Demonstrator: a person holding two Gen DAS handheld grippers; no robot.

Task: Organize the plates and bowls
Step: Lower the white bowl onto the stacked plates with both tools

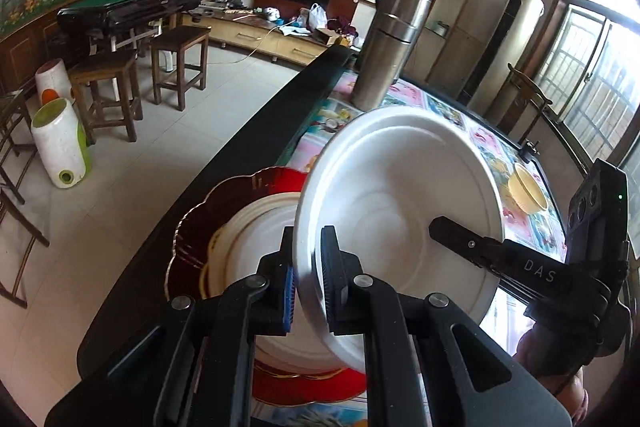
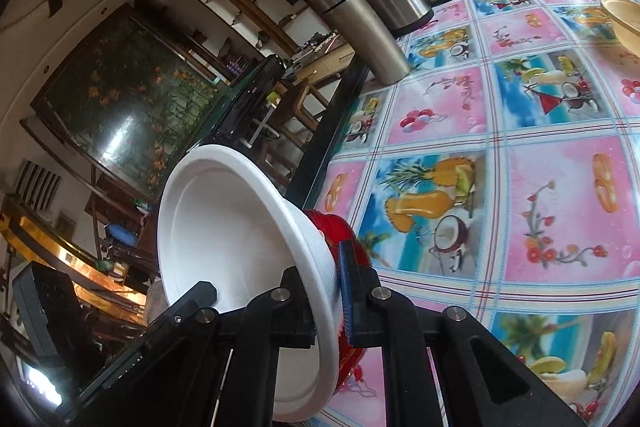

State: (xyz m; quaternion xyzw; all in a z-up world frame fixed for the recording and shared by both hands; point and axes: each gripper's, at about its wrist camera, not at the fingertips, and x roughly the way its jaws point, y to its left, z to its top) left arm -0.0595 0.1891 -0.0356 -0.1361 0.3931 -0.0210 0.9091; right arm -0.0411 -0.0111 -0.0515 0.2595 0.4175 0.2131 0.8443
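A white foam plate [image 1: 400, 195] is held tilted on edge above a stack: a white plate [image 1: 260, 239] lying on a scalloped red plate [image 1: 200, 227] with gold trim. My left gripper [image 1: 308, 267] is shut on the tilted plate's near rim. My right gripper [image 2: 324, 287] is shut on the same plate's [image 2: 224, 223] rim from the other side; its finger [image 1: 460, 239] shows in the left wrist view. The red plate [image 2: 344, 231] shows behind the white plate in the right wrist view. A cream bowl [image 1: 526, 193] stands farther along the table, also at the right wrist view's top right [image 2: 624, 19].
The table carries a colourful picture tablecloth [image 2: 520, 155] and has a dark edge [image 1: 240, 163] at the left. Two steel thermos flasks [image 1: 392, 39] stand at the far end. Wooden stools [image 1: 180, 63] and white bins [image 1: 60, 147] stand on the floor.
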